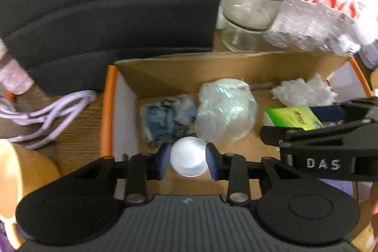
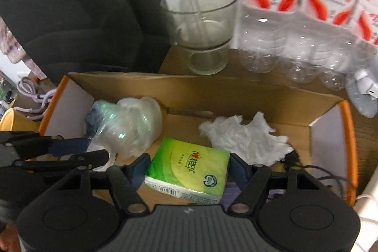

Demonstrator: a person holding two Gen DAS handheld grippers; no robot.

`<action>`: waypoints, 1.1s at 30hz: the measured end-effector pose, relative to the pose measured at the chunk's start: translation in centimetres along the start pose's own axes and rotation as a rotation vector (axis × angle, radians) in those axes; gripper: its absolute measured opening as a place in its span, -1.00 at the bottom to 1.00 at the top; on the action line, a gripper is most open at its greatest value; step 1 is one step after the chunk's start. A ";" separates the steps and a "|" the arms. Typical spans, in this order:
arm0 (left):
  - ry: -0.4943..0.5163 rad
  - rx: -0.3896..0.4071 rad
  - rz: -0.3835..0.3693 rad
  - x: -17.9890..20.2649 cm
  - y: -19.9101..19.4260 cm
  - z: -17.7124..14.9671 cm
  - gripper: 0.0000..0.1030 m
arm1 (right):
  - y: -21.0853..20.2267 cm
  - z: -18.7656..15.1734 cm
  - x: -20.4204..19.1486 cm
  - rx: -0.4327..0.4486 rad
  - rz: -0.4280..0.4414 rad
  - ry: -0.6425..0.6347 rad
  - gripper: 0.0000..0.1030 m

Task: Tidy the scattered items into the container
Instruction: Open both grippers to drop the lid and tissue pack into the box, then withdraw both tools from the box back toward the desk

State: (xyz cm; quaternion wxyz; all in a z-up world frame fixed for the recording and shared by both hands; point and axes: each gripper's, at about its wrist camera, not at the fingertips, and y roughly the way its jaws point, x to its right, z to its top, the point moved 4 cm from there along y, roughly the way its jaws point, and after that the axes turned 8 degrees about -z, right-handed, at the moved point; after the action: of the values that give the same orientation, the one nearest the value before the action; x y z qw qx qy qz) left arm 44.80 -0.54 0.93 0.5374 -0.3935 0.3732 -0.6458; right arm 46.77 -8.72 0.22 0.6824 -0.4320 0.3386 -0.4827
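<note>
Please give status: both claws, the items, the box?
Left claw shut on white cap. Right claw shut on tissue pack. Both over box, not released. Nothing in the way.

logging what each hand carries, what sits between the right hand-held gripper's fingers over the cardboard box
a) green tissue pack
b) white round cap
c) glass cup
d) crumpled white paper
a: in the right wrist view the right hand-held gripper has its blue pads against both sides of the green plastic-wrapped tissue pack, above the orange-edged cardboard box.
</note>
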 end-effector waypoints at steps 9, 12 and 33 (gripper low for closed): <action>-0.100 0.121 -0.104 -1.0 -7.6 0.3 0.64 | -6.6 0.4 2.4 0.039 0.032 0.102 0.55; -0.125 0.116 -0.101 -0.6 -9.5 0.3 0.65 | -9.5 0.3 2.8 0.060 0.036 0.123 0.60; -0.004 0.439 0.077 5.2 -18.0 -6.9 1.00 | -18.7 -7.3 2.9 0.261 -0.078 0.056 0.74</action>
State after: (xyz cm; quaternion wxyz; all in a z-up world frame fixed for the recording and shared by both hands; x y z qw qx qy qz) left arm 30.77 -2.71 14.95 0.6352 -0.2538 0.2372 -0.6899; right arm 34.39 -16.44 14.30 0.7037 -0.3388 0.2748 -0.5608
